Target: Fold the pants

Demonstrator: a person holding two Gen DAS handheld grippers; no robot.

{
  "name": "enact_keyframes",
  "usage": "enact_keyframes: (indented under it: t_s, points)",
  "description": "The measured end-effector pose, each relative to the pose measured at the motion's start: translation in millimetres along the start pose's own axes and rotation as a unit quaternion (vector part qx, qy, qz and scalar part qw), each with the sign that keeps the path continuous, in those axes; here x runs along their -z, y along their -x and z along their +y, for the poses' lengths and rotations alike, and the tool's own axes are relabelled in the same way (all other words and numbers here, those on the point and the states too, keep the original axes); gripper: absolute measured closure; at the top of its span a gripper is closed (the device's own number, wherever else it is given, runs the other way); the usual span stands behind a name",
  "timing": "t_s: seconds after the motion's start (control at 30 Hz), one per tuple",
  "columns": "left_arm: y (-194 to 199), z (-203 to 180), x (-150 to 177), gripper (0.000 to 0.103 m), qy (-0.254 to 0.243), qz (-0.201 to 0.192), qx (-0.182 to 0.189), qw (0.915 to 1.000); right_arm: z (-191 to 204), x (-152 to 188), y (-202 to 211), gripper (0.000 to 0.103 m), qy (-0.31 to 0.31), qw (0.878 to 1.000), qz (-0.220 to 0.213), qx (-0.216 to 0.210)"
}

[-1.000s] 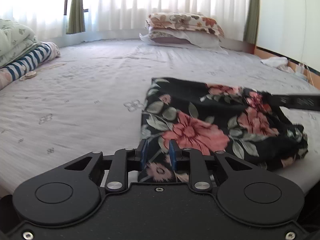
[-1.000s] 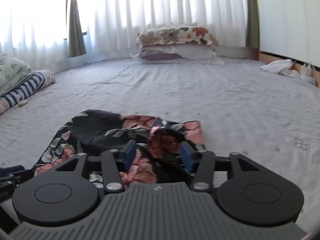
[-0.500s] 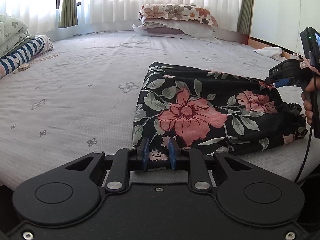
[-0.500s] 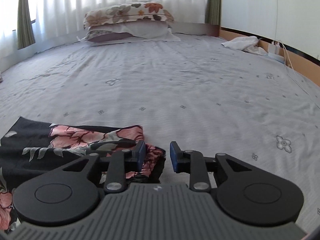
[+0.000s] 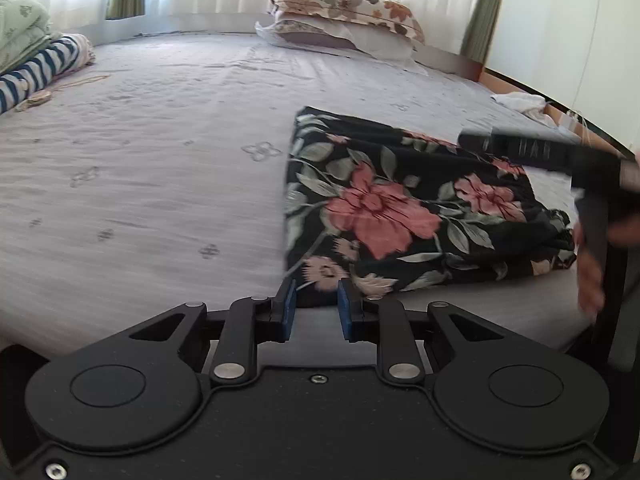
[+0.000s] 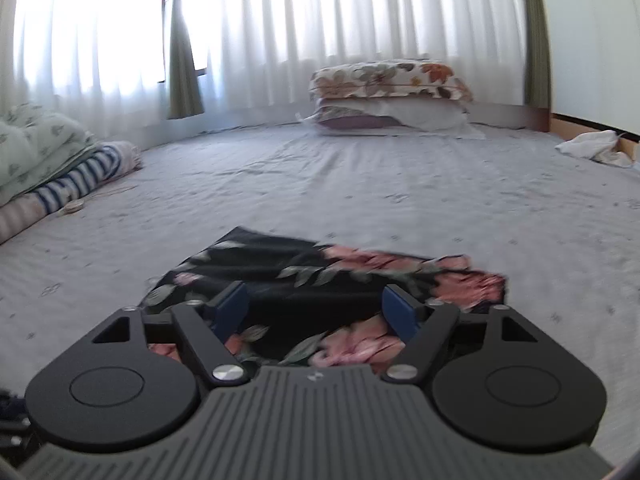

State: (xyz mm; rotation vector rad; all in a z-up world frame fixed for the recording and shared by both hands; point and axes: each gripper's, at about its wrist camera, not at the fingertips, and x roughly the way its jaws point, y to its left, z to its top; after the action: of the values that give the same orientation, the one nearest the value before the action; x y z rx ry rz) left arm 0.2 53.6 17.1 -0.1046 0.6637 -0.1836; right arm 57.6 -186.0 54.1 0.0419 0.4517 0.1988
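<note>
A wide bed (image 5: 160, 152) fills both views, its pale grey sheet dotted with small flower prints and lightly creased; at the far end two pillows (image 6: 390, 96) are stacked, the top one in a floral cover; behind them hang sheer white curtains (image 6: 280, 32), brightly backlit, with a green drape (image 6: 182, 52) between them; on the far left of the bed lie a folded pale green quilt (image 6: 36, 144) and a blue-and-white striped cloth (image 6: 76, 180); a crumpled white cloth (image 6: 592, 146) lies at the bed's right edge, beside a plain white wall.

The pants (image 5: 400, 208), black with pink flowers and green leaves, lie folded into a rough rectangle near the front edge of the bed.

The left gripper (image 5: 316, 306) has its blue pads set a narrow gap apart, just at the near corner of the pants; whether the pads pinch the hem or merely frame it I cannot tell.

The right gripper (image 6: 316, 312) hangs over the pants with its jaws opening, spread wide; fabric shows beneath and between the pads, which do not press on it; in the left view it appears blurred at the right edge, carried by a hand (image 5: 592, 272).
</note>
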Motion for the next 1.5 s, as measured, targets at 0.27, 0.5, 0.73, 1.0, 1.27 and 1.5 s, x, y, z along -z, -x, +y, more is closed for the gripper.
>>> enact_keyframes:
  t_s: [0.27, 0.5, 0.73, 1.0, 1.27, 1.5]
  points:
    - [-1, 45, -55, 0.074, 0.049, -0.036, 0.012, 0.9981, 87, 48, -6, 0.062, 0.021, 0.995, 0.033, -0.093]
    - [-77, 34, -91, 0.047, 0.029, 0.027, 0.061, 0.9973, 114, 71, -12, 0.061, 0.056, 0.996, 0.016, -0.073]
    - [-158, 29, -122, 0.081, 0.089, 0.084, 0.074, 0.9897, 110, 79, -9, 0.061, 0.067, 0.995, 0.003, -0.078]
    - [-224, 37, -171, 0.091, 0.125, 0.106, 0.068, 0.9841, 106, 83, -7, 0.061, 0.058, 0.995, -0.002, -0.083]
    - [-269, 29, -206, 0.098, 0.095, 0.088, 0.018, 0.9913, 100, 86, -5, 0.061, 0.055, 0.994, -0.004, -0.091]
    - [-277, 10, -225, 0.086, 0.055, 0.069, -0.022, 0.9958, 96, 78, -3, 0.044, 0.049, 0.993, 0.003, -0.104]
